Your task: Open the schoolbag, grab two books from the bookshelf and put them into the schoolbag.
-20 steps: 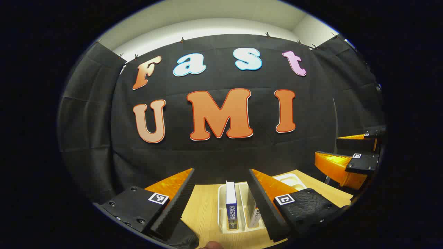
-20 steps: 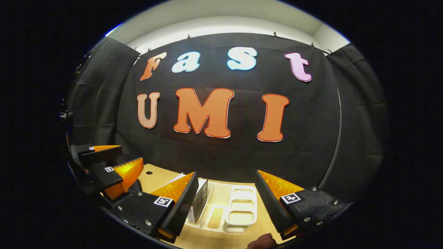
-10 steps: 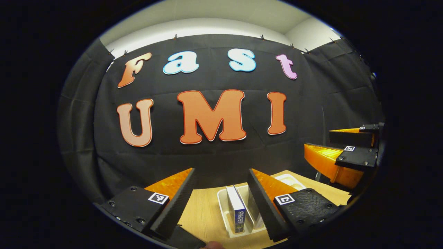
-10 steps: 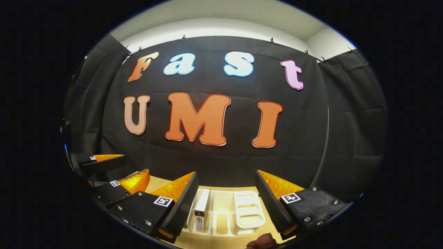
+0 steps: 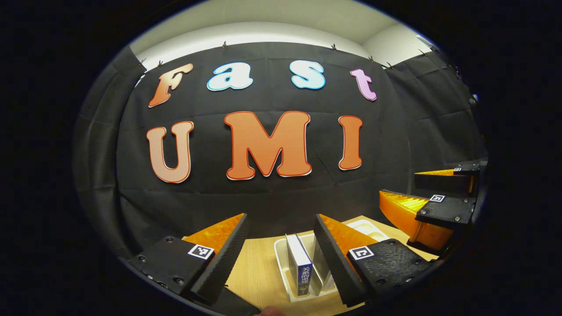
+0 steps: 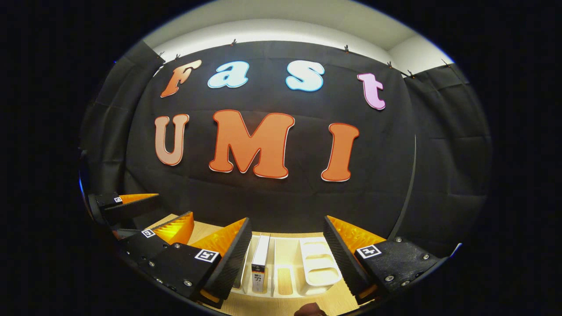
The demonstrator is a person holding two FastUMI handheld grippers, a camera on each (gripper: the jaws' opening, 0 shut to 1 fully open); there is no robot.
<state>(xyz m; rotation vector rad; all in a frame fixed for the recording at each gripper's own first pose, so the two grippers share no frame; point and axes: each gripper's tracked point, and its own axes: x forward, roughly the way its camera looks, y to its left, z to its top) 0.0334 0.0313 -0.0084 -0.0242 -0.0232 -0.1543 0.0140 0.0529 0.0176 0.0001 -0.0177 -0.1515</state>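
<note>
A white bookshelf rack stands on the wooden table. In it a book with a blue spine stands upright, with a second book beside it, partly hidden by my finger. My left gripper is open above and in front of the rack, the blue book nearer its right finger. In the right gripper view a white-spined book stands in the rack, just right of the left finger. My right gripper is open, holding nothing.
The wooden table runs up to the black cloth wall. The right gripper is open at the right of the left gripper view. The left gripper is open at the left of the right gripper view. A dark shape lies at the bottom edge.
Both grippers swung a little and stayed open. In the right gripper view the white-spined book moved from behind the left finger into the gap. The blue book drifted right in the left gripper view.
</note>
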